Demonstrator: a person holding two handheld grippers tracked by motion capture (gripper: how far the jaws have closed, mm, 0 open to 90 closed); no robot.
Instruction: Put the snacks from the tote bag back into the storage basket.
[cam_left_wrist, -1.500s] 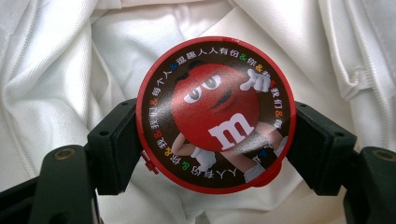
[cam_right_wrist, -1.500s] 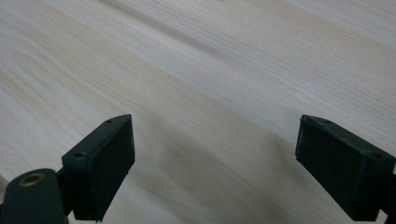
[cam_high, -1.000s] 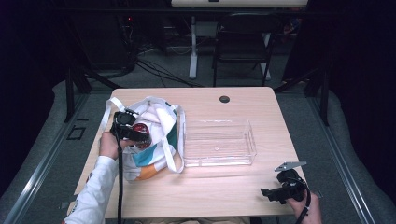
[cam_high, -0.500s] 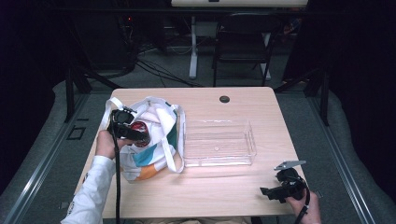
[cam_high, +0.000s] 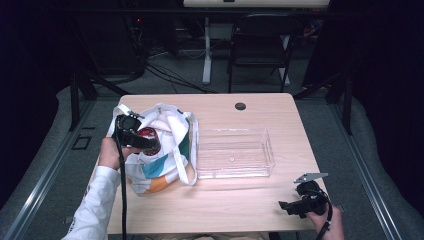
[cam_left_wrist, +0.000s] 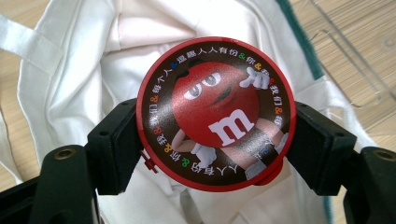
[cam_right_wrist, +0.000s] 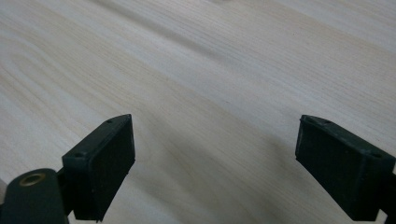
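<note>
While clamped in left claw (cam_left_wrist: 215, 154), candy tin (cam_left_wrist: 215, 113) lid faces camera, right claw (cam_right_wrist: 215, 163) wide.

Candy tin's (cam_left_wrist: 215, 113) body behind lid

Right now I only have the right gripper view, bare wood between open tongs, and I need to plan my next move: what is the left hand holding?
Observer: The left tongs are shut on a round red candy tin.
Operator: Where is it?
Observer: Just above the open white tote bag.
Operator: Anything near me?
Observer: A clear plastic tray stands right of the bag, between it and your right tongs.
</note>
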